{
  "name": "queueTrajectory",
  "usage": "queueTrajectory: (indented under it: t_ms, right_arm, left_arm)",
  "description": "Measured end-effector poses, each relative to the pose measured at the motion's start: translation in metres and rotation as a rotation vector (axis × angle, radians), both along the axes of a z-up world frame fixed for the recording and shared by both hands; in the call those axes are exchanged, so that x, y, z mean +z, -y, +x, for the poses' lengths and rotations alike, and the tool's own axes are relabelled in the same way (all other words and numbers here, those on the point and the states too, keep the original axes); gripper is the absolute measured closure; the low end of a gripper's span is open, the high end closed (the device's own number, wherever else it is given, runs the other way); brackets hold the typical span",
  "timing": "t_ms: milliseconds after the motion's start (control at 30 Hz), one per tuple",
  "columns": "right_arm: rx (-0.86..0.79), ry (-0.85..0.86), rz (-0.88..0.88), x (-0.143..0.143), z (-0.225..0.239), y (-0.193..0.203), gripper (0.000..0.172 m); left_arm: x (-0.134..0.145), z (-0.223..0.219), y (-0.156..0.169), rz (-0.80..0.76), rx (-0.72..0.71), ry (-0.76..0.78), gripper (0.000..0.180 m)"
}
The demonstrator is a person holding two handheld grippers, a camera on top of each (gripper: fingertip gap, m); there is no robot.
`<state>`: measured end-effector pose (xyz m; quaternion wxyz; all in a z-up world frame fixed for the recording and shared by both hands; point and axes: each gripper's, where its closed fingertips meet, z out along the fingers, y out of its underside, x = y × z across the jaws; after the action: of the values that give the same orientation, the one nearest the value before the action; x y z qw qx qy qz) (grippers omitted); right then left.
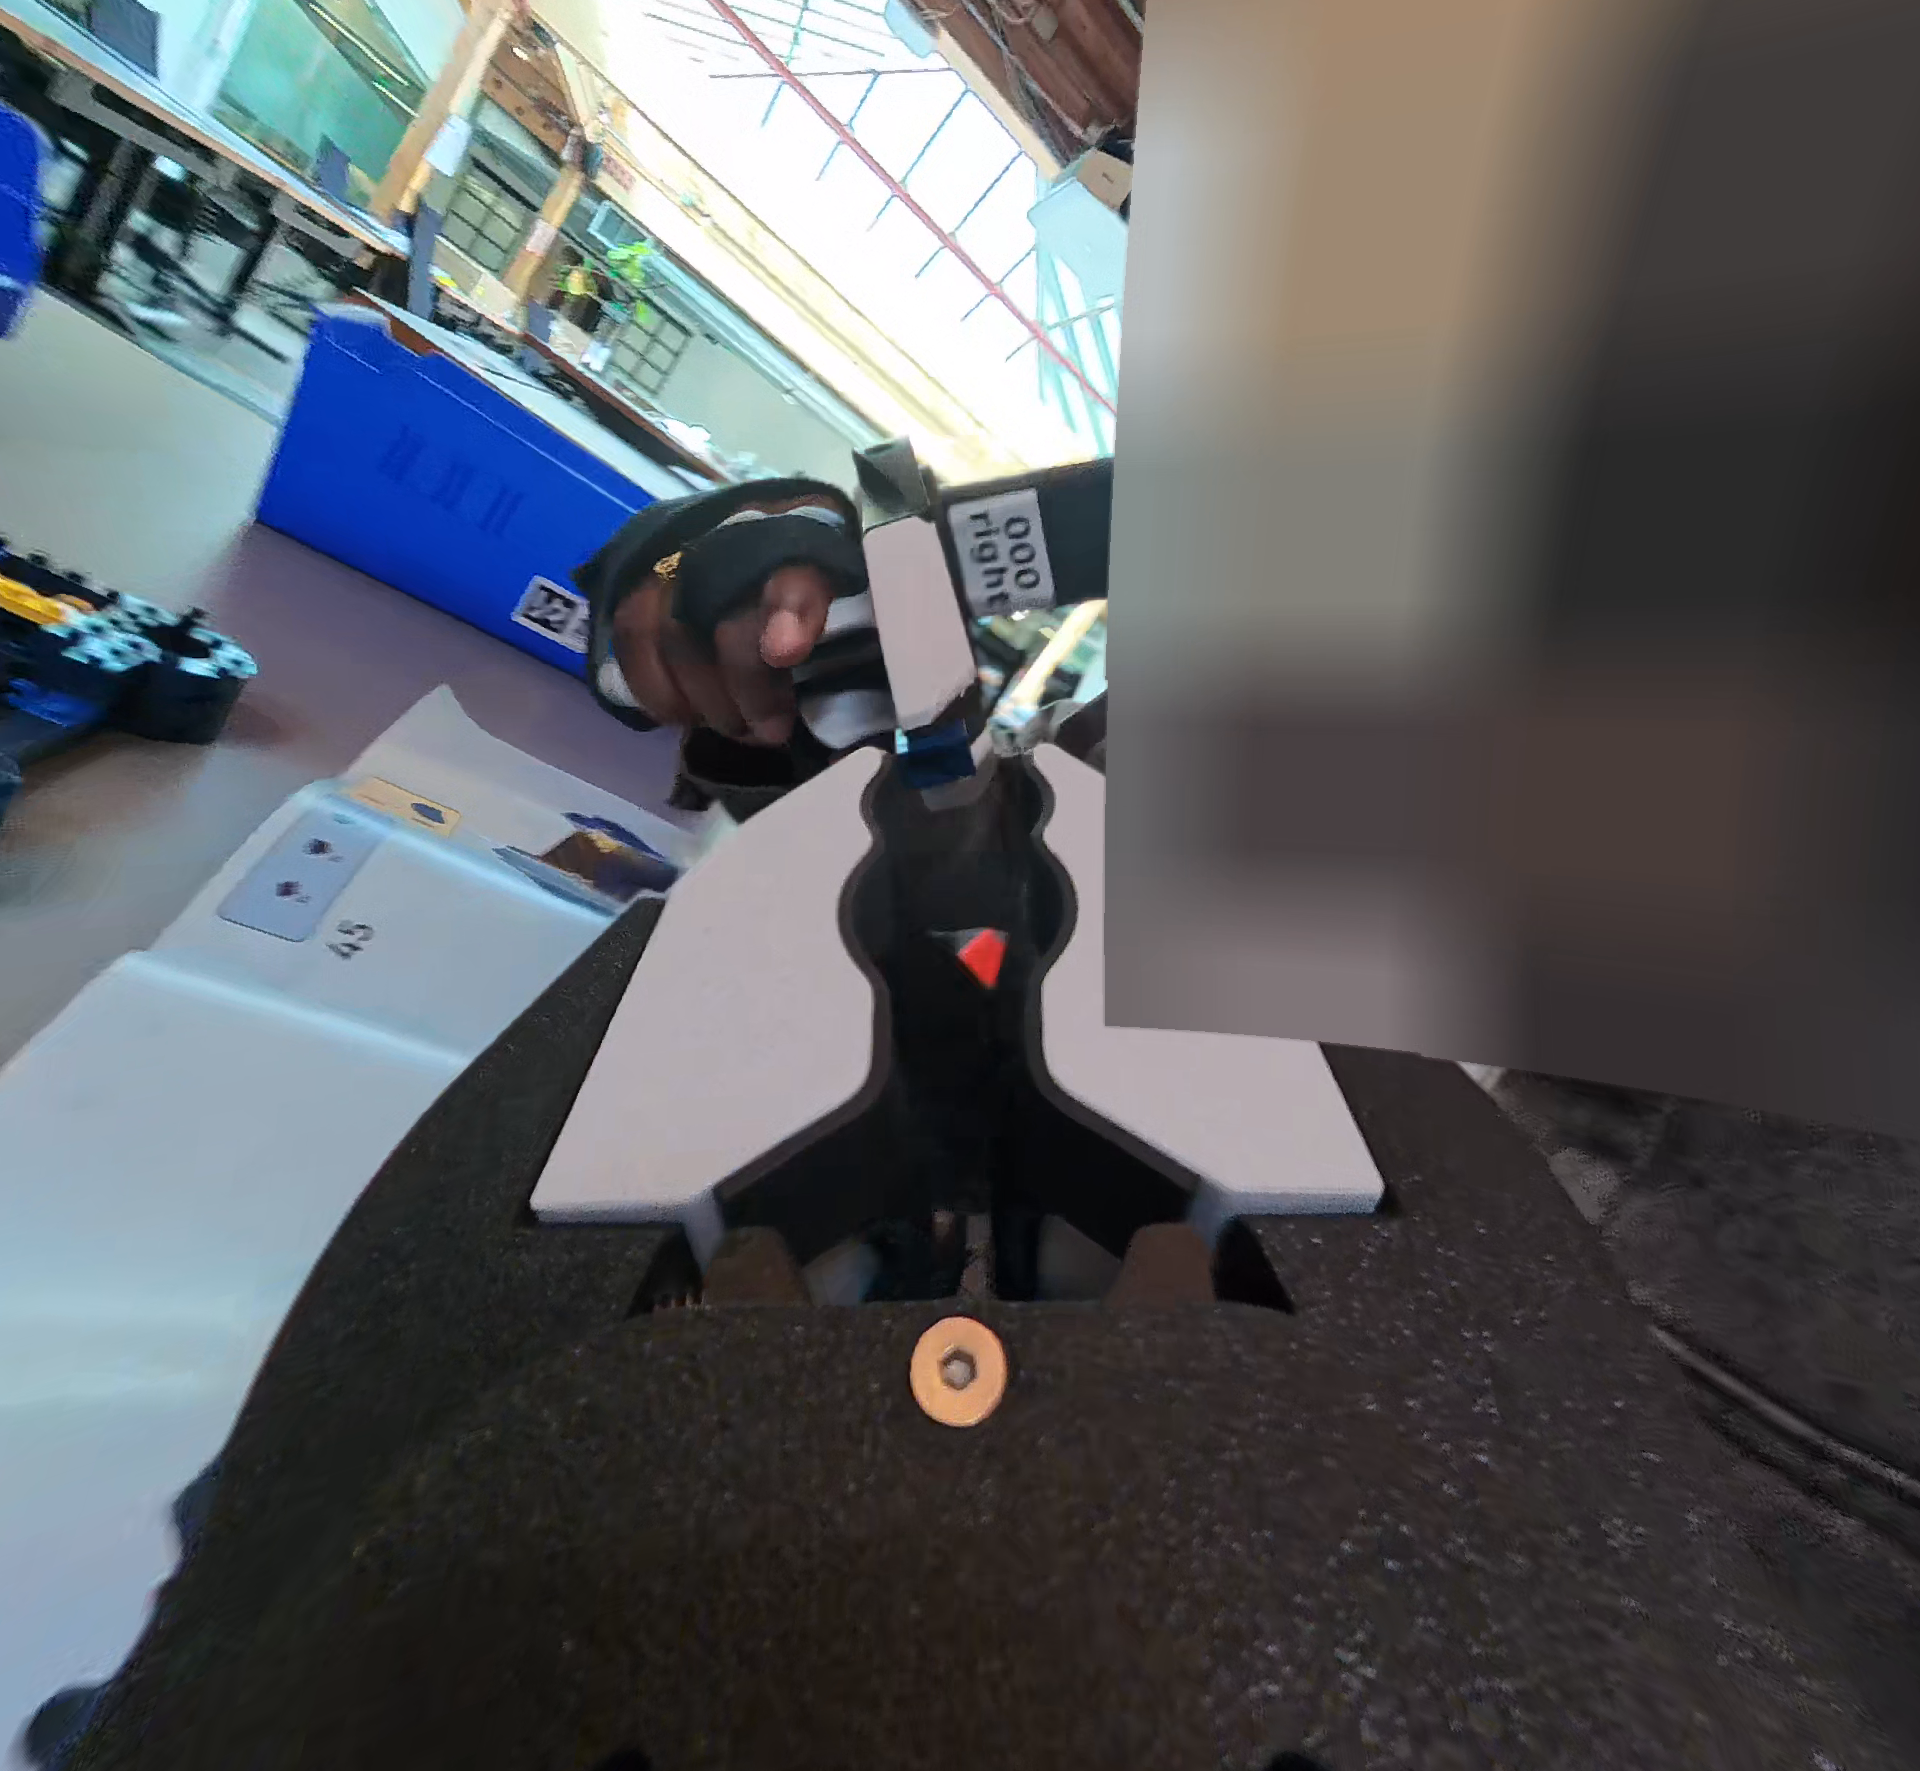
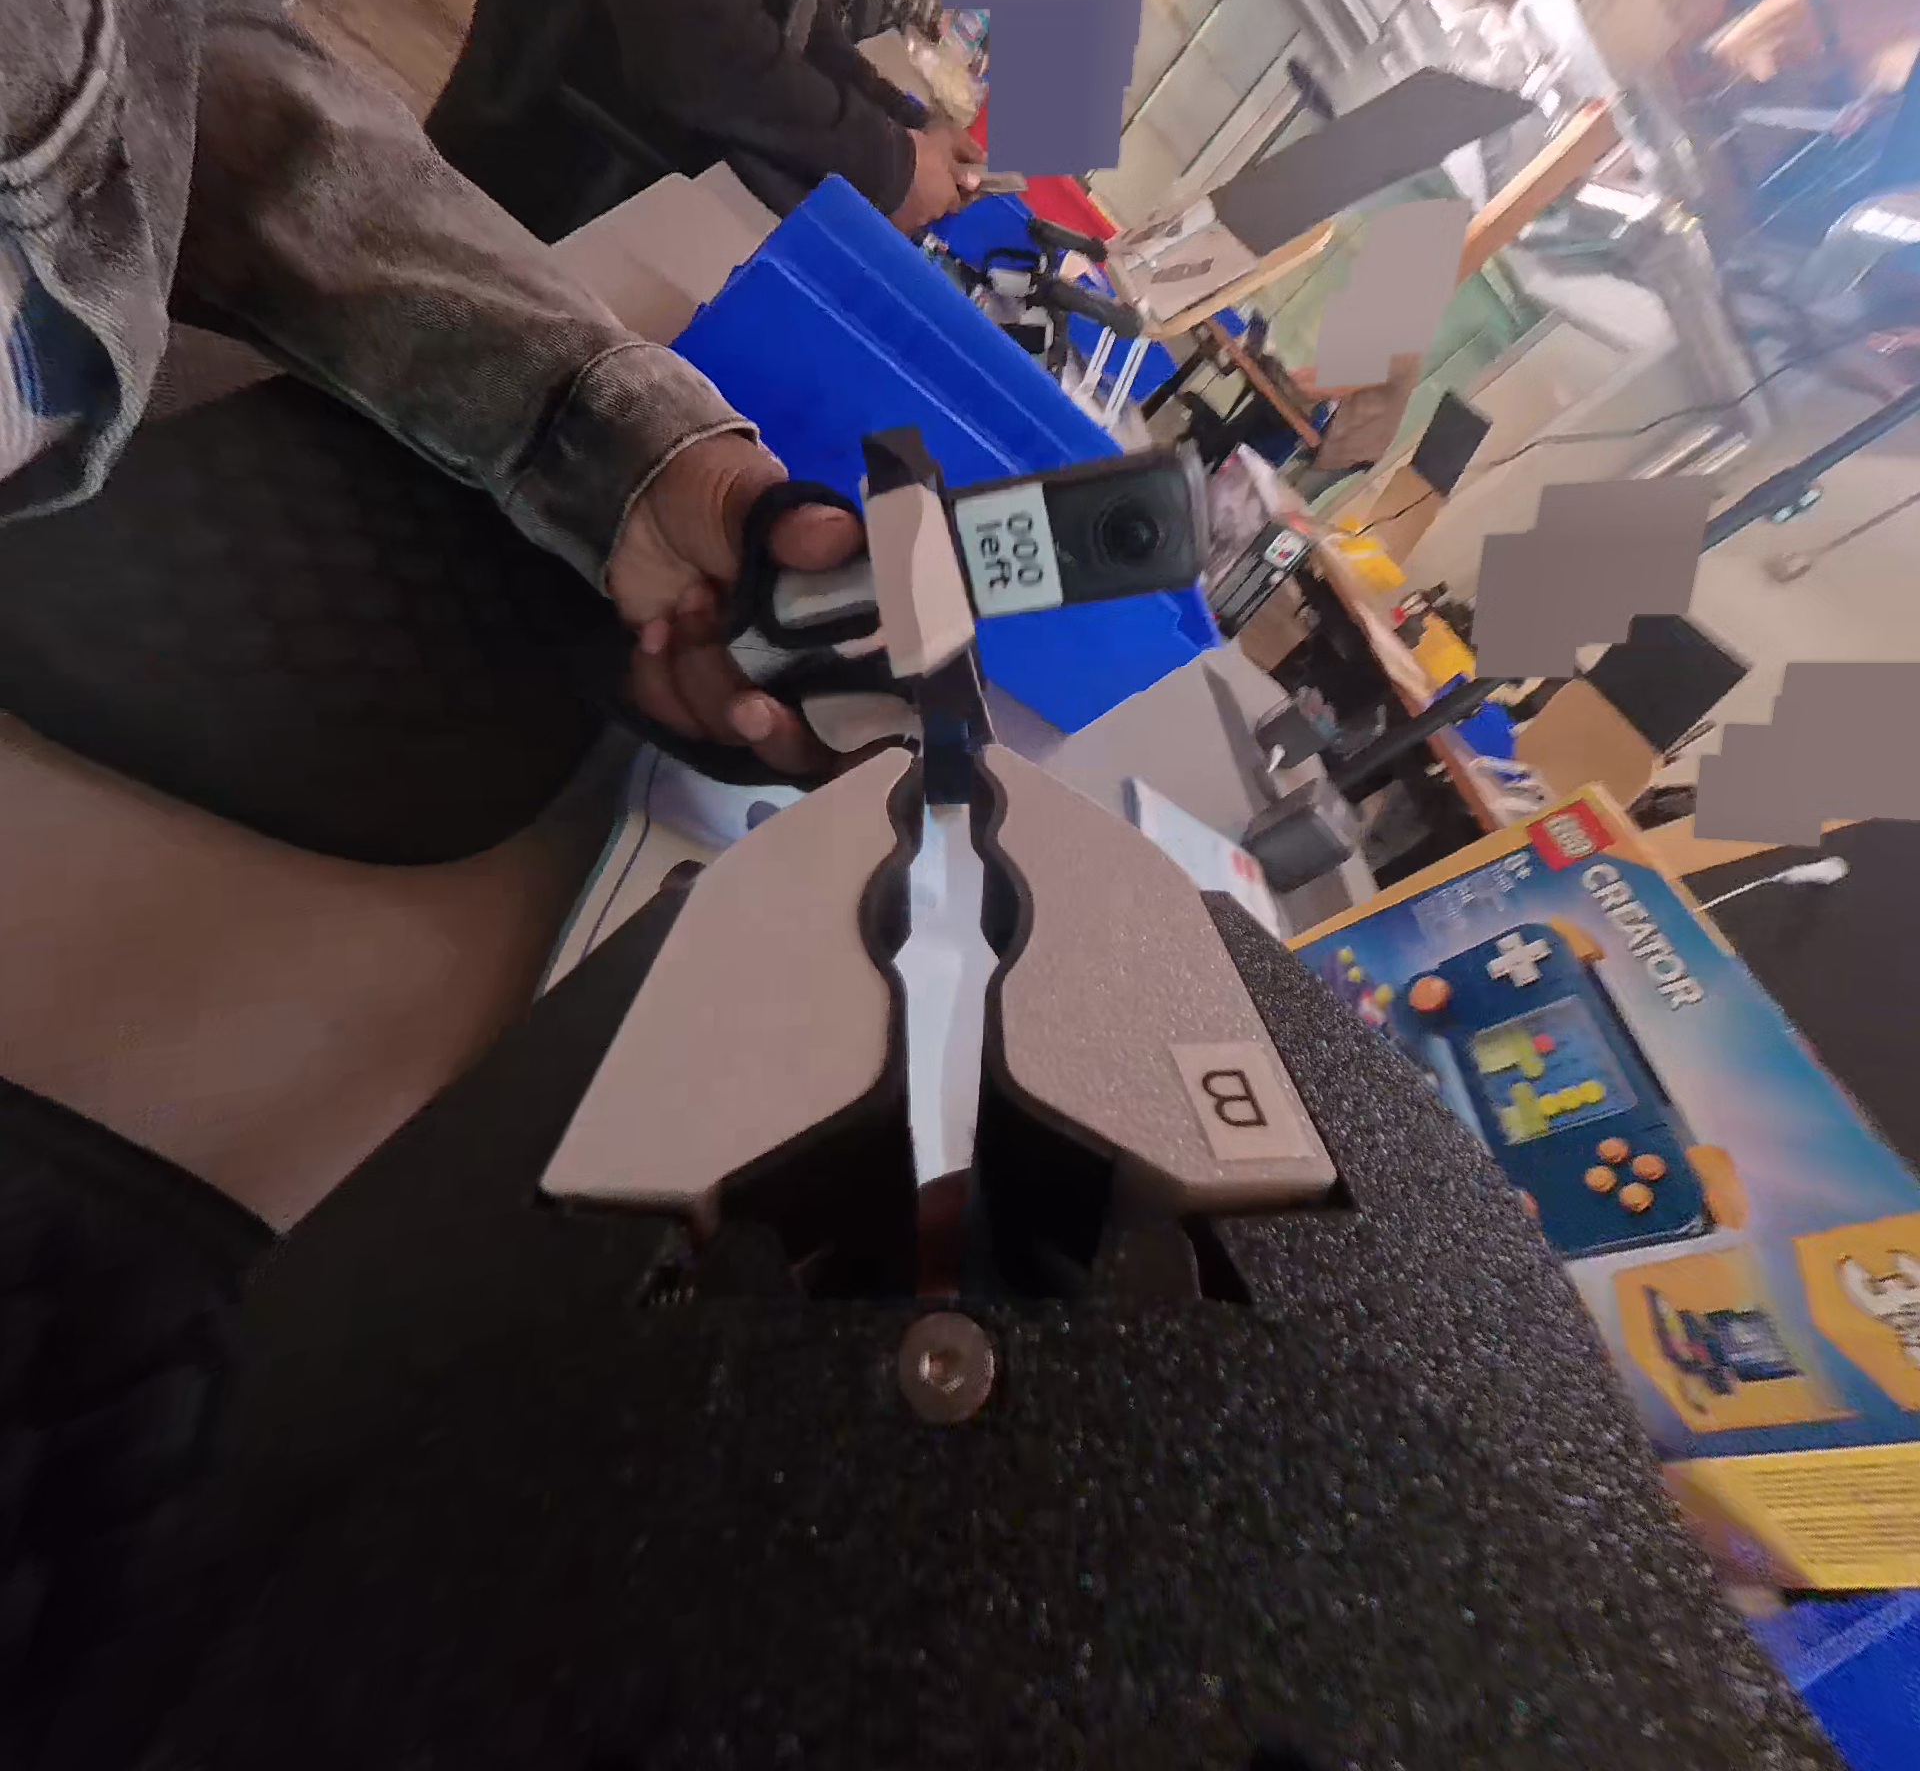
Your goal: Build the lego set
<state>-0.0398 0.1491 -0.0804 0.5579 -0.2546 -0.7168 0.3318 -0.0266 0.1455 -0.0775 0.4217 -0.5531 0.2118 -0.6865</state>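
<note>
Left wrist view: the left gripper (image 1: 940, 771), matte grey fingers (image 1: 769, 973) on grainy black foam, pinches a small blue brick (image 1: 940, 763) at its tips, which the right gripper (image 1: 935, 734) meets from the far side. An open booklet (image 1: 312, 890) lies left.

Right wrist view: the right gripper (image 2: 951, 765) pinches the same brick (image 2: 948, 771); a glossy toy box (image 2: 1621, 1098) lies right, blue bins (image 2: 883, 350) far along the workshop tables.

White label (image 1: 1003, 549), white sticker (image 2: 1236, 1098), printed box (image 2: 1766, 1046).
</note>
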Motion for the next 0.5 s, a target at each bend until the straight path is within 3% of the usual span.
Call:
queueTrajectory:
  t_ms: [33,167,267,367,500]
  right_arm:
    - [-0.007,0.036,-0.029,0.0,0.0,-0.003,0.164]
    - [-0.011,0.292,-0.256,-0.014,0.006,-0.012,0.164]
    - [-0.032,0.462,-0.305,-0.028,0.013,-0.017,0.164]
    - [-0.058,0.59,-0.249,-0.04,0.018,-0.016,0.164]
    - [-0.044,0.635,-0.212,-0.04,0.017,-0.009,0.164]
  left_arm:
    - [-0.001,-0.001,-0.001,0.047,0.039,-0.041,0.158]
    - [-0.011,-0.002,-0.005,0.366,0.238,-0.36,0.16]
    - [-0.024,0.001,-0.009,0.568,0.341,-0.611,0.161]
    - [-0.037,0.007,-0.013,0.587,0.351,-0.717,0.162]
    - [-0.048,0.011,-0.013,0.574,0.319,-0.798,0.166]
